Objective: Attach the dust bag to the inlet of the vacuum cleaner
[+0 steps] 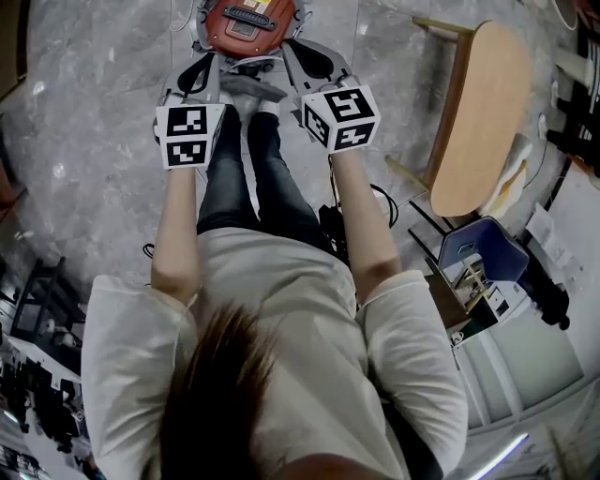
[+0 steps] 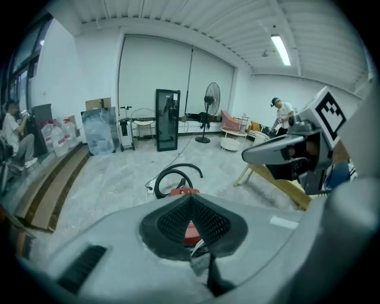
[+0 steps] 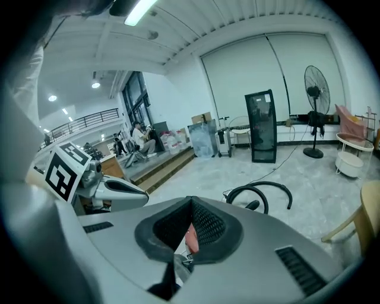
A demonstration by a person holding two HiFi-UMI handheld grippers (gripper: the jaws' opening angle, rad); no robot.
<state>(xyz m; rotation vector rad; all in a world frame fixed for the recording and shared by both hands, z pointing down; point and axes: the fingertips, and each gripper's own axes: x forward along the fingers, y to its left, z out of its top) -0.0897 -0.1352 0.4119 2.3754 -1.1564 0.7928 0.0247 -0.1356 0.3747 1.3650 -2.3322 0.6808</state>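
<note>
Fingers (image 2: 169, 222) clenched empty, left gripper (image 2: 191, 200) and right gripper (image 3: 191, 203), near the vacuum cleaner (image 1: 248, 23); dust bag unseen, probably light, floppy, best gripped by its stiff collar.

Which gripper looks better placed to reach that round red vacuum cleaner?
Probably the left gripper: shut and empty, it points straight at the round red vacuum cleaner. The right gripper, also shut and empty, sees only a sliver of it.

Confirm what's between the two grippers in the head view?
The person's legs in dark jeans, seen in the head view; the red vacuum cleaner sits just beyond them.
</note>
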